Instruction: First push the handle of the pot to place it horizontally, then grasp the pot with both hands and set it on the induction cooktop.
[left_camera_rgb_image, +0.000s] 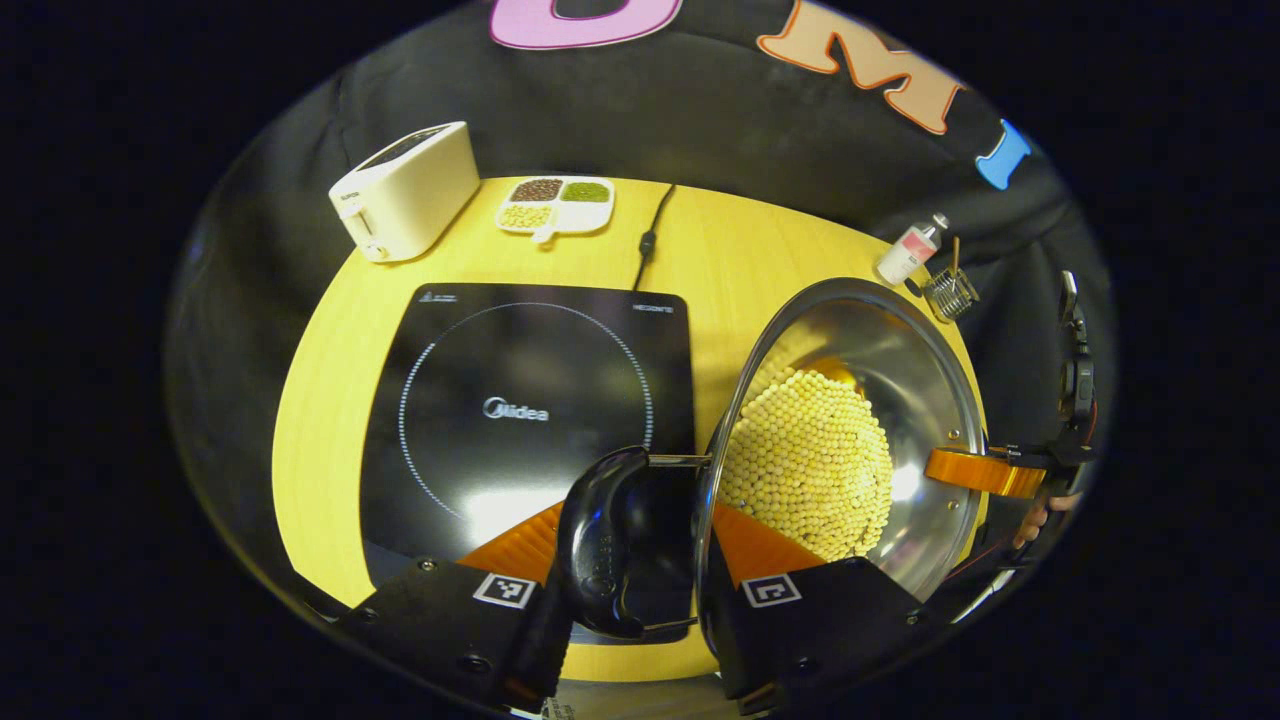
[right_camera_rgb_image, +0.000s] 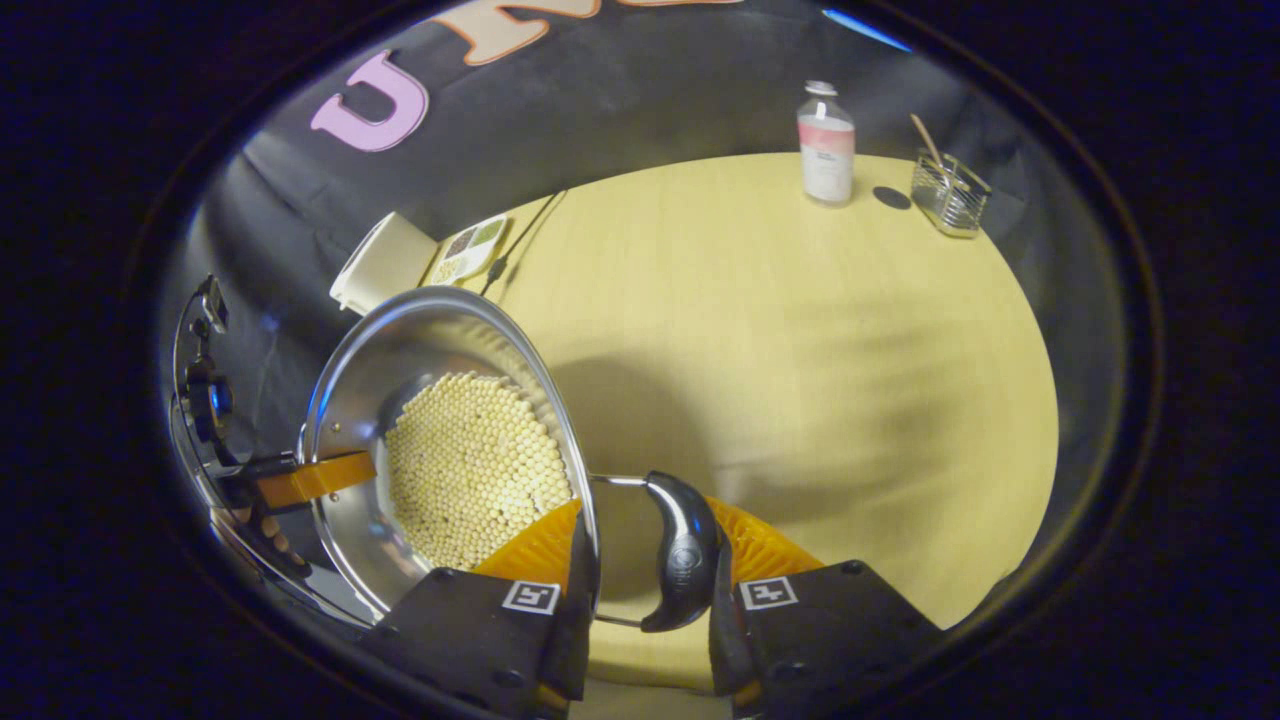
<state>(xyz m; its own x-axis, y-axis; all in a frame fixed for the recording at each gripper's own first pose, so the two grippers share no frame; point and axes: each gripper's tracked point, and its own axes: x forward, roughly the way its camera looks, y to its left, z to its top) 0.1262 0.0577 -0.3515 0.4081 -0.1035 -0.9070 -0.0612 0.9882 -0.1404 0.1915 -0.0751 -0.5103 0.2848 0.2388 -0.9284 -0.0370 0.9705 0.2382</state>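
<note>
Left gripper view: the pot (left_camera_rgb_image: 850, 440) is pinched at both handles by left gripper (left_camera_rgb_image: 640, 565) and right gripper (right_camera_rgb_image: 640, 575), above the wooden table (left_camera_rgb_image: 760, 250), beside the cooktop (left_camera_rgb_image: 520, 400).

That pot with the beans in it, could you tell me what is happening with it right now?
A person holds the pot with a gripper on each side handle. The left gripper is closed on the left handle, and the right gripper on the right handle. The pot, holding pale beans, is tilted beside the induction cooktop, not yet set on it.
</note>
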